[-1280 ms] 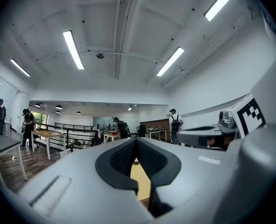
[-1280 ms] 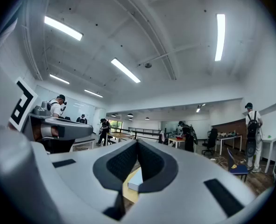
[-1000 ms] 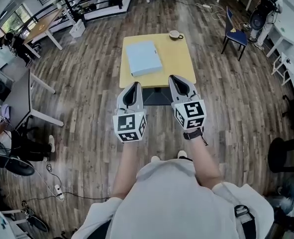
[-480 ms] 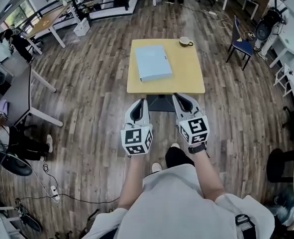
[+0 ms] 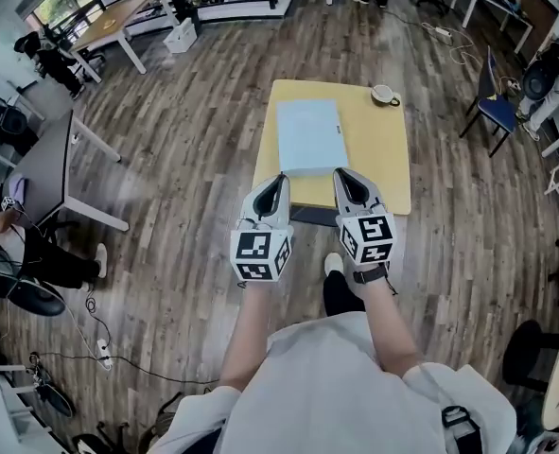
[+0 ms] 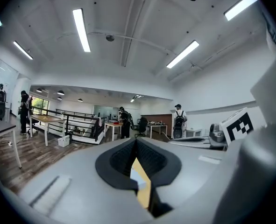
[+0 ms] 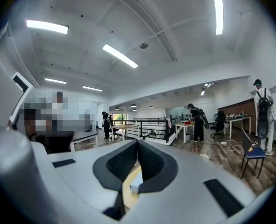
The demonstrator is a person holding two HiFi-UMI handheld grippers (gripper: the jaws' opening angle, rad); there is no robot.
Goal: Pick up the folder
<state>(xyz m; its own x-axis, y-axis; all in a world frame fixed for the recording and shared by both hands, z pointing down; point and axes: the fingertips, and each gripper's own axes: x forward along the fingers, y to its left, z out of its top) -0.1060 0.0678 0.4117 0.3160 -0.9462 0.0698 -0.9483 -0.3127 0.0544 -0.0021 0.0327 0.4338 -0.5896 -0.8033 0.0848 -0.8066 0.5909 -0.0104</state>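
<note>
A pale blue folder [image 5: 309, 138] lies flat on the left half of a small yellow table [image 5: 385, 164]. Both grippers are held side by side at the table's near edge, pointing level toward it. The left gripper [image 5: 280, 179] is shut and empty, its tips just short of the folder's near edge. The right gripper [image 5: 341, 174] is also shut and empty, close to the folder's near right corner. In the left gripper view a sliver of the folder [image 6: 137, 177] shows below the closed jaws [image 6: 136, 142]. The right gripper view shows the folder [image 7: 137, 185] likewise under its closed jaws [image 7: 138, 142].
A cup [image 5: 385, 94] stands at the table's far right corner. A blue chair [image 5: 492, 104] is to the right, a dark desk [image 5: 50, 170] and a seated person [image 5: 33, 253] to the left. Wooden tables [image 5: 118, 22] and railings stand at the back.
Both grippers have moved forward and a little down, from well short of the table to its near edge. The table and folder now sit closer in the head view. Jaws stayed shut.
</note>
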